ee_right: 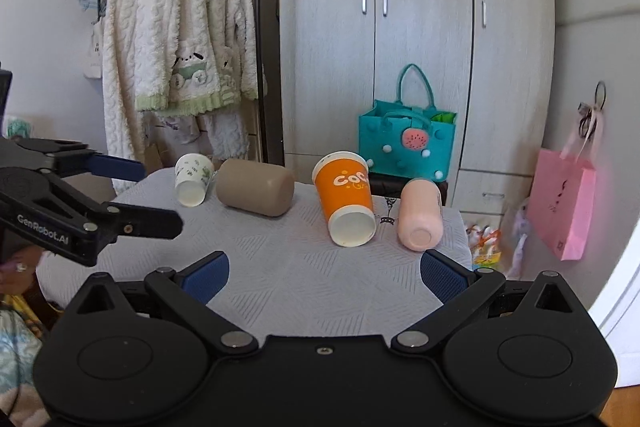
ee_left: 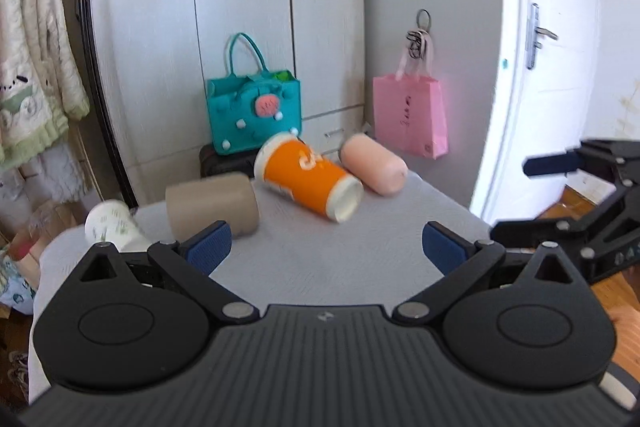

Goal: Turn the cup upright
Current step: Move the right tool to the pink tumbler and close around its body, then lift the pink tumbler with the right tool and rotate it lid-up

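Beyond both wide-open tools (ee_right: pixel 324 277), four cups (ee_right: pixel 346 199) on their sides.

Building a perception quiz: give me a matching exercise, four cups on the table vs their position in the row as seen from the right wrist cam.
Things:
1. orange cup
2. pink cup
3. white cup
4. beige cup

Positions:
a. far left
b. far right
c. second from left
d. second from right

Pairs: 1-d, 2-b, 3-a, 4-c. All four lie on their sides.
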The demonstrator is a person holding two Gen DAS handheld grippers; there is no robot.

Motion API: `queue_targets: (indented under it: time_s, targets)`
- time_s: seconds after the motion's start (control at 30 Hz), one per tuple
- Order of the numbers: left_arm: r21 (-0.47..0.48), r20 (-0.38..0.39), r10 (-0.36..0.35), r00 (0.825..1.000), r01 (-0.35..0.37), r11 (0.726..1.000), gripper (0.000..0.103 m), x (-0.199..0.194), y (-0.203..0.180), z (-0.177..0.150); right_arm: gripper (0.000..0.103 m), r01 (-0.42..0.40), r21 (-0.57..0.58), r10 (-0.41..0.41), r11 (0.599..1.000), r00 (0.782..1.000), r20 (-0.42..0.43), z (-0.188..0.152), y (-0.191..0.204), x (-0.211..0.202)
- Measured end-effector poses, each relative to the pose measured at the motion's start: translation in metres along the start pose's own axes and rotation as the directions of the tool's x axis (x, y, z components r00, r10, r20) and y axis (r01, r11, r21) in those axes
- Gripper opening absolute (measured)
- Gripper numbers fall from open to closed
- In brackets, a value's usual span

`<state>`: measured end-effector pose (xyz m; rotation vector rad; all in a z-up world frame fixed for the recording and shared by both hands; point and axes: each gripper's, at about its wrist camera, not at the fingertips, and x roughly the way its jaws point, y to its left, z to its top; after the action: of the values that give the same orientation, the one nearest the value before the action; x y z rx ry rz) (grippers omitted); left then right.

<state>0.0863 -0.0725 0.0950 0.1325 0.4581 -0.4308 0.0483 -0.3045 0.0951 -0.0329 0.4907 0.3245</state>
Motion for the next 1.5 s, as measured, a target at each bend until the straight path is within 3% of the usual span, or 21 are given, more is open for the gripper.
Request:
queue_targets:
  time_s: [0.33, 0.6, 0.7, 0.8, 0.9, 1.07, 1.2, 1.5]
  targets:
    - [0.068, 0.013, 0.001, 1.000, -0.002, 0.998, 0.103, 0.084, -0.008, 0.053, 0.102, -0.040, 0.046, 0.046, 0.998, 0.991, -0.129, 0.028, -0.059, 0.069]
    - [-0.018, -0.098, -0.131, 0.987, 0.129, 0.991, 0.101, 0.160, -0.006, 0.083, 0.095, -0.093, 0.132, 0.122, 0.987, 0.963, -0.239, 0.052, -0.098, 0.132]
    - [-0.057, -0.139, -0.151, 0.979, 0.144, 0.988, 0.101, 0.187, -0.004, 0.088, 0.092, -0.101, 0.158, 0.143, 0.982, 0.950, -0.279, 0.055, -0.109, 0.155]
    - [-0.063, -0.132, -0.122, 0.984, 0.115, 0.991, 0.100, 0.204, 0.000, 0.091, 0.092, -0.090, 0.191, 0.146, 0.977, 0.943, -0.300, 0.055, -0.118, 0.174]
    - [-0.046, -0.131, -0.092, 0.987, 0.086, 0.995, 0.099, 0.216, 0.004, 0.092, 0.092, -0.082, 0.211, 0.148, 0.974, 0.935, -0.321, 0.055, -0.127, 0.195]
    - [-0.062, -0.138, -0.121, 0.983, 0.113, 0.992, 0.097, 0.227, 0.008, 0.095, 0.090, -0.075, 0.250, 0.165, 0.965, 0.918, -0.360, 0.056, -0.140, 0.228]
    - [-0.095, -0.150, -0.143, 0.978, 0.130, 0.987, 0.093, 0.232, 0.011, 0.095, 0.074, -0.072, 0.264, 0.176, 0.962, 0.901, -0.396, 0.053, -0.146, 0.247]
    - [-0.081, -0.148, -0.163, 0.975, 0.153, 0.985, 0.088, 0.221, 0.007, 0.089, 0.070, -0.071, 0.366, 0.211, 0.928, 0.909, -0.359, 0.045, -0.153, 0.238]
